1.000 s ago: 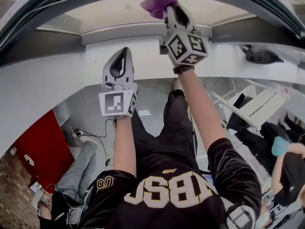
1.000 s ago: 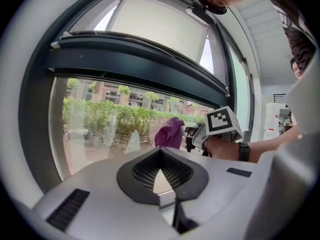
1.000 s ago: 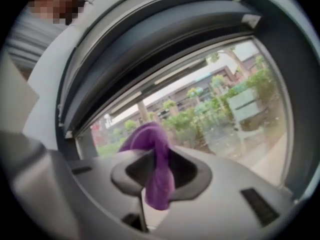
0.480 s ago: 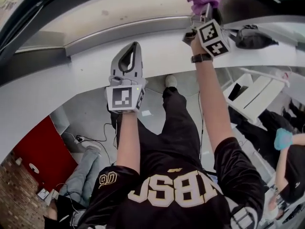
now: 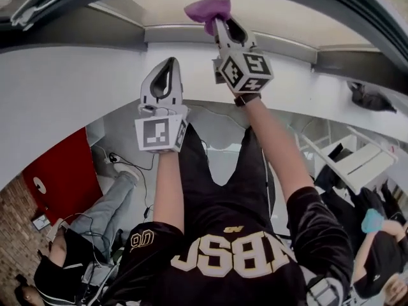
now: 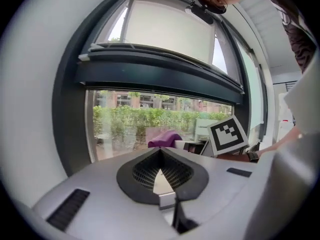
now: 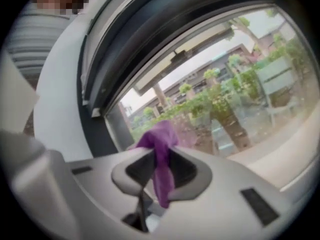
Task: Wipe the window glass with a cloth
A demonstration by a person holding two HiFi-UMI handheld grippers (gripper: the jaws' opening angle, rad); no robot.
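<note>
The right gripper (image 5: 220,24) is pinching a crumpled purple cloth (image 7: 161,143) between its fingers, seemingly holding it against the clear window glass (image 7: 235,109); I judge wiping is under way. The left gripper (image 6: 160,156) is hovering alongside, its fingers pressed together and empty. The next move is calling for steady contact while sweeping across the pane.

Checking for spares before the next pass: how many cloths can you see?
1: a purple cloth clamped in the right gripper, at the window glass; the left gripper holds none.
</note>
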